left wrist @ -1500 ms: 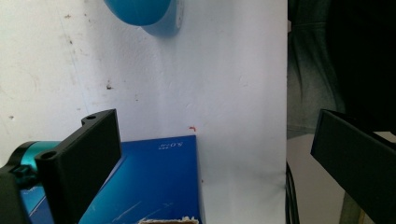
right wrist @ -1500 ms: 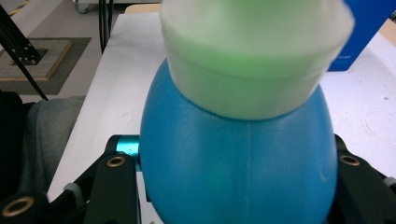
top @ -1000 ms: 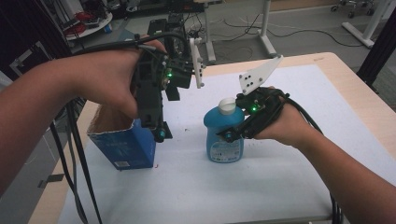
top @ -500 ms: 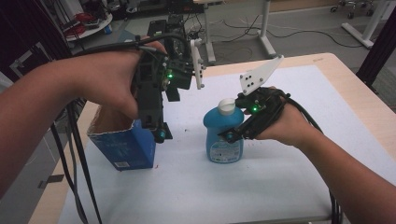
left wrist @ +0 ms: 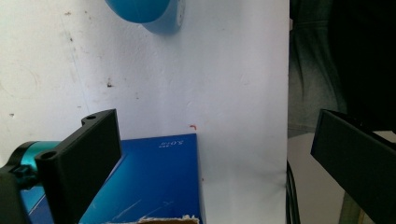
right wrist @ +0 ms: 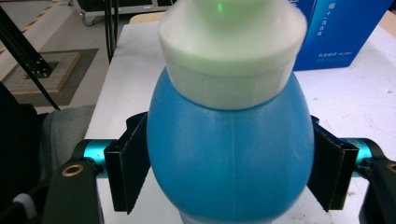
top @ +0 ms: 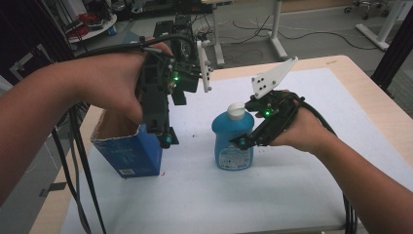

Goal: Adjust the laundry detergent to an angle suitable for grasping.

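Nothing moved; right tool (right wrist: 231, 168) hides blue bottle's (right wrist: 231, 154) sides.

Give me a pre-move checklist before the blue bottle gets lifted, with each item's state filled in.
1. Right claw closed on the blue bottle: ok, one jaw is pressed against each side of its body.
2. White cap seated on the bottle: ok, it sits squarely on the neck.
3. Bottle upright on the white table cover: ok.
4. Left claw free: ok, its jaws are wide apart with nothing between them.
5. Blue box clear of the bottle: ok, there is a gap between them.
6. Box empty and ready to receive anything: cannot tell, the left hand hides its open top.
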`<state>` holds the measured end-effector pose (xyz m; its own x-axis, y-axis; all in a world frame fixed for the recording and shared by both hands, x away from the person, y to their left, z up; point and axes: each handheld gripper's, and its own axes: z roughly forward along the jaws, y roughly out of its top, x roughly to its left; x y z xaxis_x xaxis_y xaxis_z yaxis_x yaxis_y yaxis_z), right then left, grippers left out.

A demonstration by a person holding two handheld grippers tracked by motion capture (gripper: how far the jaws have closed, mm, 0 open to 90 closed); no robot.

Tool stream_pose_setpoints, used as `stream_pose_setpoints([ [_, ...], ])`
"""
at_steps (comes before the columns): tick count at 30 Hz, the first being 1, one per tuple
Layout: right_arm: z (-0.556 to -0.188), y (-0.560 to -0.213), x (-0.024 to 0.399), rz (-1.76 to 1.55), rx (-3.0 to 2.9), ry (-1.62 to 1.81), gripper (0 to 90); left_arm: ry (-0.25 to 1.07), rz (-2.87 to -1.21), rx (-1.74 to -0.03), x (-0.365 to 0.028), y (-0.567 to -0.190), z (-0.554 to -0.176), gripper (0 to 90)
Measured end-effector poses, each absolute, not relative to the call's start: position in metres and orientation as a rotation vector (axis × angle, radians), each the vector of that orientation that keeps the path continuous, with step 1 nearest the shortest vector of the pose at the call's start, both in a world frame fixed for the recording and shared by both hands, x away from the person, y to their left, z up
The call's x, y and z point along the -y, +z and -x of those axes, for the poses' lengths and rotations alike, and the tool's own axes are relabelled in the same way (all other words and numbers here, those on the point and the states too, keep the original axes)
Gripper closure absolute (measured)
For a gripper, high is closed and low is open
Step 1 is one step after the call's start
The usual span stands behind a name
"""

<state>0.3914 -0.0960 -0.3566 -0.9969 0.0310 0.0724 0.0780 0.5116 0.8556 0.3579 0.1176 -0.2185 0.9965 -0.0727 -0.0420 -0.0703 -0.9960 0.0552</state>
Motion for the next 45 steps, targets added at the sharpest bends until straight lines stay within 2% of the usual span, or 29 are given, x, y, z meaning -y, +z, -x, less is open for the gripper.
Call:
stream_pose_setpoints([
  [19,-0.394,-0.355,0.103,0.150,2.698,-1.497,21.8,-0.072,-3.098,0.109,-0.117,-0.219,-0.358,1.7],
  [28,-0.394,-0.353,0.112,0.202,2.728,-1.489,14.5,-0.076,-3.101,0.115,-0.114,-0.220,-0.359,1.7],
  [45,-0.393,-0.329,0.131,0.265,2.850,-1.257,10.3,-0.078,-3.101,0.115,-0.114,-0.220,-0.359,1.7],
])
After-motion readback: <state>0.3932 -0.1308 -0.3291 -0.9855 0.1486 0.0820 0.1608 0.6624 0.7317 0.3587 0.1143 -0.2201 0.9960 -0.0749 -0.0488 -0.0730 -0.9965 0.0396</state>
